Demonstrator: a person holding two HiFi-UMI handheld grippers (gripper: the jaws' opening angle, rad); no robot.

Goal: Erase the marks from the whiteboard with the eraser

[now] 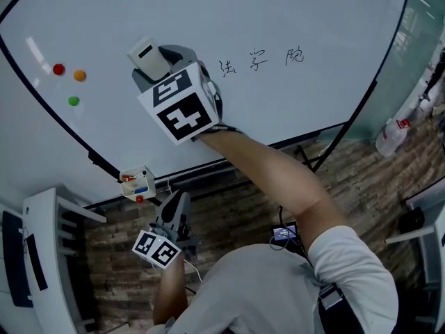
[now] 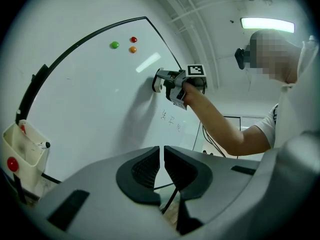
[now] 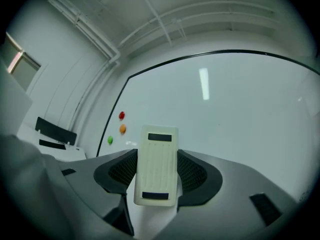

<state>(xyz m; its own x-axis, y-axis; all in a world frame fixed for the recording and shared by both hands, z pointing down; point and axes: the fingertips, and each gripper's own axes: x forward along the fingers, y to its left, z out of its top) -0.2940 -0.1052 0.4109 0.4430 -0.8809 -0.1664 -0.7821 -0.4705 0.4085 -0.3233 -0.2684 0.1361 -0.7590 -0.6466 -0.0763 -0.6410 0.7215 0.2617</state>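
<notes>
A large whiteboard (image 1: pixel 278 19) fills the upper head view. Handwritten black marks (image 1: pixel 259 61) sit right of centre on it, small and distant (image 2: pixel 171 121) in the left gripper view. My right gripper (image 3: pixel 157 176) is shut on a cream-white eraser (image 3: pixel 157 165), held against the board left of the marks (image 1: pixel 147 56). The right gripper view's board area shows no marks. My left gripper (image 1: pixel 174 218) hangs low below the board's bottom edge, jaws shut with nothing between them (image 2: pixel 162 166).
Red (image 1: pixel 58 69), orange (image 1: pixel 80 75) and green (image 1: pixel 73 101) magnets sit at the board's left. A marker holder (image 1: pixel 136 184) hangs at the bottom edge. A spray bottle (image 1: pixel 391 136) stands lower right. White furniture (image 1: pixel 49 256) is left, over brick-patterned floor (image 1: pixel 236 207).
</notes>
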